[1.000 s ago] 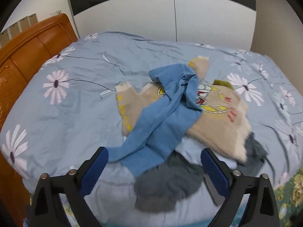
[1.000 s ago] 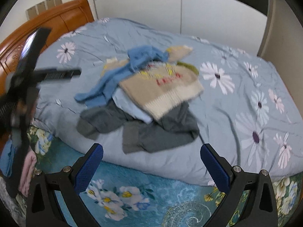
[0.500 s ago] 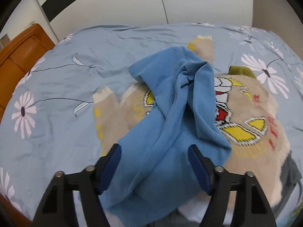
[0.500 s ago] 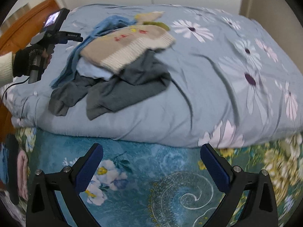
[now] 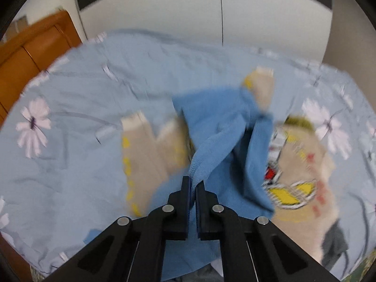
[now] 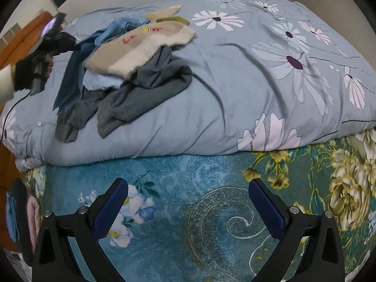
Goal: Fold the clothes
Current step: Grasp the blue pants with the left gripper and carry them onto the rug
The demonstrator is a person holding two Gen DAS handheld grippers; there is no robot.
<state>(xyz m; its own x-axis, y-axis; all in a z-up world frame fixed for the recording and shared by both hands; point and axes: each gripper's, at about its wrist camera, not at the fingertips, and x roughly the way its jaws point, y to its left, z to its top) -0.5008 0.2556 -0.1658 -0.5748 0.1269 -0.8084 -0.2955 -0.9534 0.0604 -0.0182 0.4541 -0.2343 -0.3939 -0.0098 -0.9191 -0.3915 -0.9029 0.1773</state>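
Observation:
A heap of clothes lies on the bed. On top is a blue garment (image 5: 223, 122), draped over a beige knit sweater (image 5: 303, 178) with a cartoon print. My left gripper (image 5: 192, 183) is shut on a raised fold of the blue garment, which lifts off the sweater. From the right wrist view the same heap shows the beige sweater (image 6: 141, 44), the blue garment (image 6: 117, 27), a pale blue piece (image 6: 98, 80) and a dark grey garment (image 6: 141, 89). My right gripper (image 6: 188, 199) stands open and empty over the teal bedspread, well short of the heap.
A light blue duvet (image 6: 258, 82) with white daisies covers the bed over a teal floral spread (image 6: 211, 211). An orange wooden headboard (image 5: 35, 54) is at the left. A gloved hand (image 6: 30, 70) holds the left gripper. White wardrobe doors (image 5: 211, 11) stand behind.
My left gripper moved in over the heap and closed on the blue garment, which now rises in a fold. My right gripper sank and rolled toward the bed's front edge, still open.

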